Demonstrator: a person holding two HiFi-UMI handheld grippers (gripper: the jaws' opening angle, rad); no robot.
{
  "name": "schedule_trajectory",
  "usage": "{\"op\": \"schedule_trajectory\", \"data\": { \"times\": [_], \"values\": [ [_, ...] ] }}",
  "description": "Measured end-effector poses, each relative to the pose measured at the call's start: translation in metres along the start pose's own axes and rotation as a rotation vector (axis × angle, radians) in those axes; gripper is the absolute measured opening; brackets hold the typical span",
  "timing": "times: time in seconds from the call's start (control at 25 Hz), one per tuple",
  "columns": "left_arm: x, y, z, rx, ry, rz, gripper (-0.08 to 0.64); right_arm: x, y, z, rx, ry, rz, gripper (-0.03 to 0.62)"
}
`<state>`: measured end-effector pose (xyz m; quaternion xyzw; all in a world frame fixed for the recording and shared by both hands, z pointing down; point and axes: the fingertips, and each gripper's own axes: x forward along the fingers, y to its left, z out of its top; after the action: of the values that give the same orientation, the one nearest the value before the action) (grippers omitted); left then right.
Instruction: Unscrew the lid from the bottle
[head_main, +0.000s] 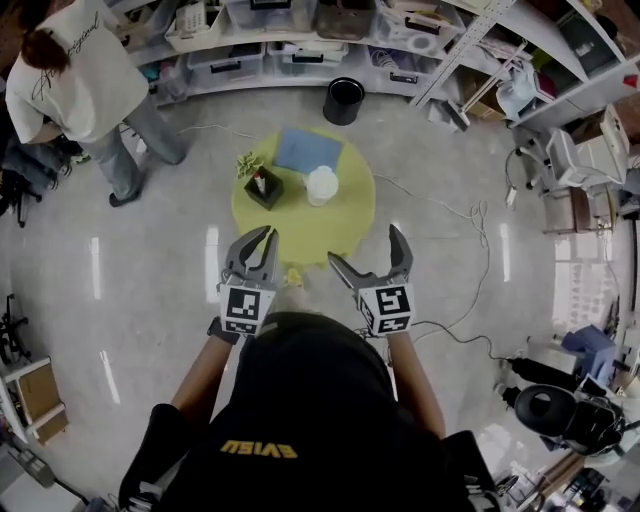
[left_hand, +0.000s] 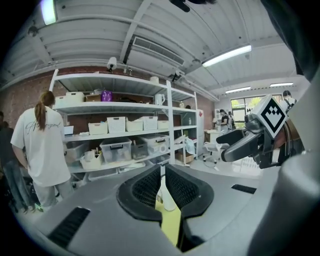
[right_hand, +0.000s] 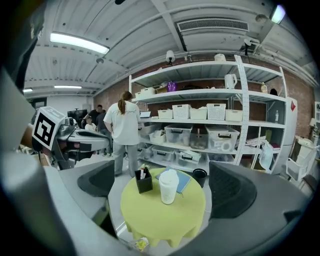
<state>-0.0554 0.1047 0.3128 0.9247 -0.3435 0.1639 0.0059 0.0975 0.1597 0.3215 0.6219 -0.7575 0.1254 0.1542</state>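
A white bottle (head_main: 321, 185) with its lid on stands upright on a small round table with a yellow-green cloth (head_main: 300, 235). Both grippers hover side by side short of the table's near edge, well away from the bottle. My left gripper (head_main: 262, 238) is shut with nothing in it. In the left gripper view only a sliver of the bottle (left_hand: 167, 197) shows through the closed jaws. My right gripper (head_main: 365, 245) is open and empty. In the right gripper view the bottle (right_hand: 168, 186) stands between its wide-apart pads (right_hand: 232, 190), far ahead of them.
A black box of small items (head_main: 263, 187) and a blue notebook (head_main: 307, 150) share the table. A person in a white shirt (head_main: 75, 80) stands at the back left. A black bin (head_main: 343, 100) and shelves of storage boxes (head_main: 300, 50) lie beyond. Cables (head_main: 470, 220) cross the floor at right.
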Motion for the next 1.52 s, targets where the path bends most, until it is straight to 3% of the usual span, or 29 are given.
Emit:
{"op": "schedule_trajectory", "data": {
  "times": [0.24, 0.4, 0.64, 0.8, 1.08, 1.24, 1.36, 1.52],
  "values": [
    [0.059, 0.05, -0.006, -0.035, -0.011, -0.065, 0.026, 0.08, -0.009, -0.003, 0.007, 0.069, -0.017, 0.568],
    [0.089, 0.059, -0.033, -0.051, 0.019, -0.146, 0.043, 0.121, -0.007, -0.014, 0.005, 0.134, -0.006, 0.568],
    [0.126, 0.049, -0.096, -0.091, 0.118, -0.249, 0.171, 0.169, -0.019, -0.033, -0.007, 0.221, 0.02, 0.568],
    [0.157, 0.019, -0.143, -0.122, 0.189, -0.314, 0.254, 0.196, -0.033, -0.053, -0.04, 0.271, 0.059, 0.568],
    [0.218, -0.026, -0.218, -0.117, 0.233, -0.416, 0.347, 0.236, -0.041, -0.095, -0.059, 0.359, 0.134, 0.56],
    [0.25, -0.029, -0.251, -0.051, 0.242, -0.353, 0.398, 0.254, -0.035, -0.114, -0.044, 0.401, 0.176, 0.527],
    [0.274, -0.023, -0.254, -0.101, 0.22, -0.292, 0.4, 0.26, -0.033, -0.121, -0.04, 0.414, 0.196, 0.518],
    [0.294, -0.027, -0.247, -0.093, 0.197, -0.316, 0.404, 0.267, -0.038, -0.119, -0.056, 0.417, 0.217, 0.48]
  ]
}}
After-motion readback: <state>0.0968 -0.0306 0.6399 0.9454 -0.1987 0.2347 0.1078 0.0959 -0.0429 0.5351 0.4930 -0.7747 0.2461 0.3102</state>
